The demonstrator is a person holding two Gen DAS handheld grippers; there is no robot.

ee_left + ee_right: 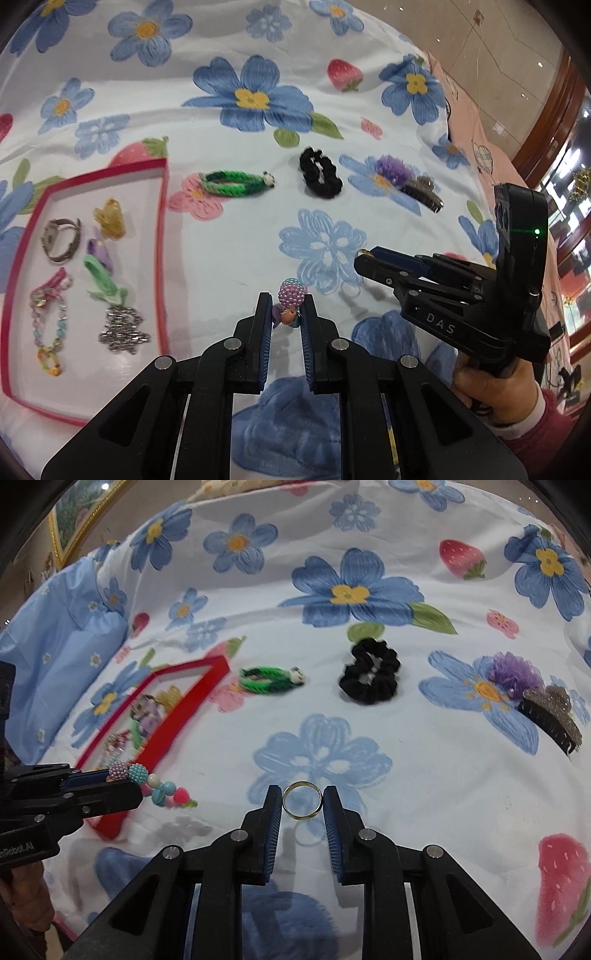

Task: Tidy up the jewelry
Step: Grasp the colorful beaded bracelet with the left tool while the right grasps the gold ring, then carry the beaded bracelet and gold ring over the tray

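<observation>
One floral bedsheet point(236, 251), white with blue flowers and strawberries, carries everything. One red-rimmed tray point(161, 236) sits at its left with six pieces inside: a watch point(61, 240), an amber claw clip point(109, 218), a purple clip point(100, 254), a green ribbon piece point(99, 278), a silver chain pendant point(123, 330) and a pastel bead bracelet point(48, 325). Four pieces lie loose on the sheet right of the tray, in a row: one green woven bracelet point(236, 181), one black scrunchie point(320, 173), one purple mesh flower clip point(393, 170), and touching it, one glitter claw clip point(423, 192).

Two grippers. Left gripper point(288, 312) pinches a beaded bracelet point(292, 295) at the fingertips, just right of the tray's near corner, above the sheet; beads trail off its tip. Right gripper point(302, 803) pinches one gold ring point(302, 799) between its pads, near the sheet's centre.
</observation>
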